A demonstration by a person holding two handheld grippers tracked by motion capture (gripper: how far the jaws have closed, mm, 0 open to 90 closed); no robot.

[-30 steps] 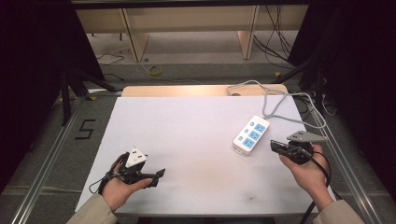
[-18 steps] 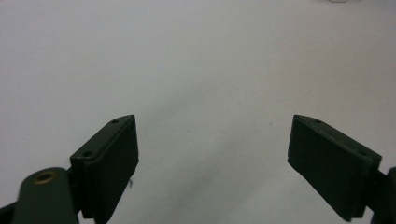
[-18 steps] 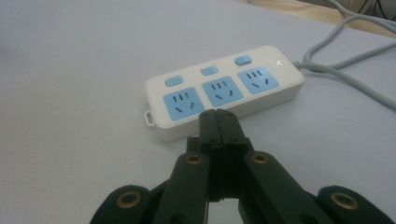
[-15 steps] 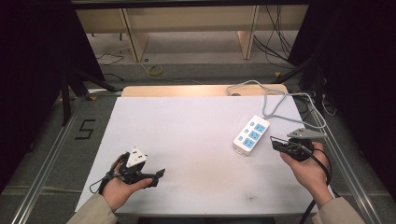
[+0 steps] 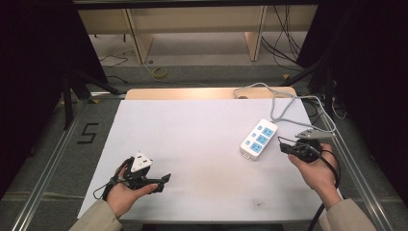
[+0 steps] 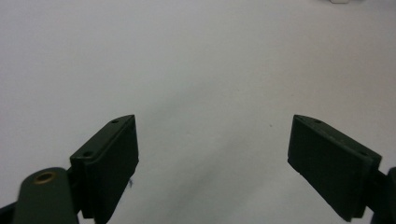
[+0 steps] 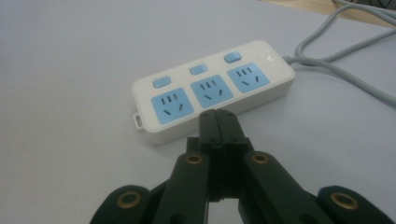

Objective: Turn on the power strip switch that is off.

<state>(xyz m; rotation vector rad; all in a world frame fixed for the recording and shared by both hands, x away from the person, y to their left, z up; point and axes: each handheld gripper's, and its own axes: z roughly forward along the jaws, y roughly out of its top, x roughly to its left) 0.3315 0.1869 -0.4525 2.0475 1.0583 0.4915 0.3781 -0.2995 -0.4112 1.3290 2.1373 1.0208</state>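
Note:
A white power strip (image 5: 259, 139) with three blue sockets lies on the right part of the white table top (image 5: 202, 139); its grey cable (image 5: 284, 103) loops off to the back right. In the right gripper view the power strip (image 7: 210, 91) lies just beyond my right gripper (image 7: 217, 114), whose jaws are pressed together with nothing between them. In the high view my right gripper (image 5: 284, 146) sits close to the strip's near right side. My left gripper (image 5: 161, 182) rests at the near left, jaws wide apart and empty; in the left gripper view my left gripper (image 6: 212, 140) looks over bare table.
The table's wooden back edge (image 5: 192, 93) borders the white sheet. Metal rails (image 5: 48, 159) run along both sides, with a "5" mark (image 5: 88, 133) on the floor at the left. Dark stands and cables stand behind the table.

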